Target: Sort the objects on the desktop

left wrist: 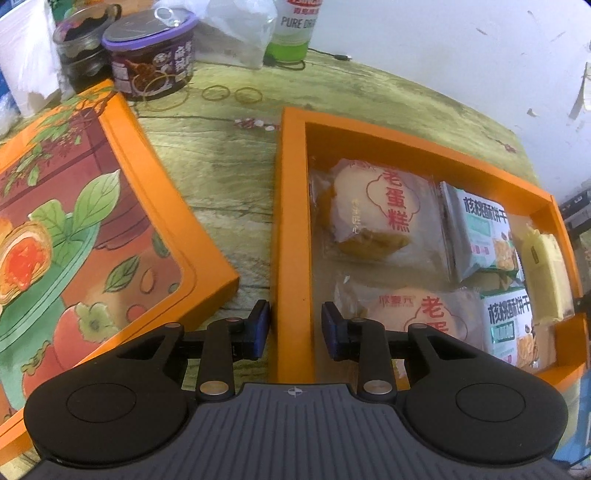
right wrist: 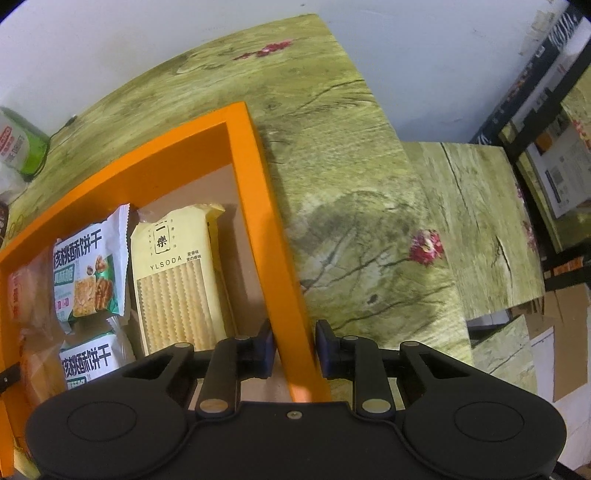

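An open orange box (left wrist: 291, 184) lies on the green patterned table with several snack packs inside: two egg cakes (left wrist: 380, 206), two walnut biscuit packs (left wrist: 484, 232) and a yellow soda cracker pack (right wrist: 177, 273). My left gripper (left wrist: 295, 328) straddles the box's left wall, one pad outside and one inside, shut on it. In the right wrist view my right gripper (right wrist: 294, 343) straddles the opposite wall of the orange box (right wrist: 251, 184) the same way, shut on it. The box's illustrated lid (left wrist: 85, 229) lies flat to the left.
Behind the lid stand a purple-lidded can (left wrist: 151, 62), a glass jar (left wrist: 79, 51), a clear plastic bag (left wrist: 236, 29) and a green bottle (left wrist: 291, 29). Rubber bands (left wrist: 216, 92) lie nearby. A lower table (right wrist: 480, 221) and a dark shelf (right wrist: 546, 110) are right of the box.
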`<state>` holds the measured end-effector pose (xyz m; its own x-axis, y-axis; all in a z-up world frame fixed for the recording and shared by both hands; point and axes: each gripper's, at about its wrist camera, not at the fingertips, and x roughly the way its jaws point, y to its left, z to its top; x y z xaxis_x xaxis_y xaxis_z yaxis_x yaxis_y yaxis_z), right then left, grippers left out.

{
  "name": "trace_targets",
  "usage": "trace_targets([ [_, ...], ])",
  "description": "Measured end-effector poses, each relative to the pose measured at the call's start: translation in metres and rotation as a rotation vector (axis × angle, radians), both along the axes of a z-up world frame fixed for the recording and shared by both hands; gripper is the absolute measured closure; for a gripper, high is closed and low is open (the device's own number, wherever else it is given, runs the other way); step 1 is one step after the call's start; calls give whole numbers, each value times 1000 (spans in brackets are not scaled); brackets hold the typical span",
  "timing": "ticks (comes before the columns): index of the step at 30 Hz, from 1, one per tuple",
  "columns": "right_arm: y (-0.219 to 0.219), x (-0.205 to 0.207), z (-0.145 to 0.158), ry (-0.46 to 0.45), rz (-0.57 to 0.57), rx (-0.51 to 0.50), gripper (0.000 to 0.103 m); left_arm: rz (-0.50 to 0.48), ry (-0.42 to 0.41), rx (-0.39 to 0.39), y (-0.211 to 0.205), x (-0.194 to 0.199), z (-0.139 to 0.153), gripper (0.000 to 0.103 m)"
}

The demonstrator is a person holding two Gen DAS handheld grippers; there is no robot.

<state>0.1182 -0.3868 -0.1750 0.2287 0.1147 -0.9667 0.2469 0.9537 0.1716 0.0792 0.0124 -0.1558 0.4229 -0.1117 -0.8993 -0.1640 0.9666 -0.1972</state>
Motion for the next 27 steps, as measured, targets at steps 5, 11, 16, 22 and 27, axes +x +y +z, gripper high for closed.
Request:
trace_targets([
  [5, -9, -2, -1, -4, -14, 4, 81, -19, -3, 11, -7, 7, 1, 73],
  [11, -17, -4, 0, -16, -21, 39, 76, 5, -12, 36, -10, 3, 6, 54],
  [16, -32, -20, 29, -67, -74, 33, 50, 18, -90, 43, 6, -19, 36, 50],
  [22, 9, -18, 90, -231, 91, 157, 50, -180, -166, -74, -20, -21, 56, 50],
  [27, 97, 15, 78, -186, 385, 179, 57, -302, -143, -3, -55, -15, 39, 53],
])
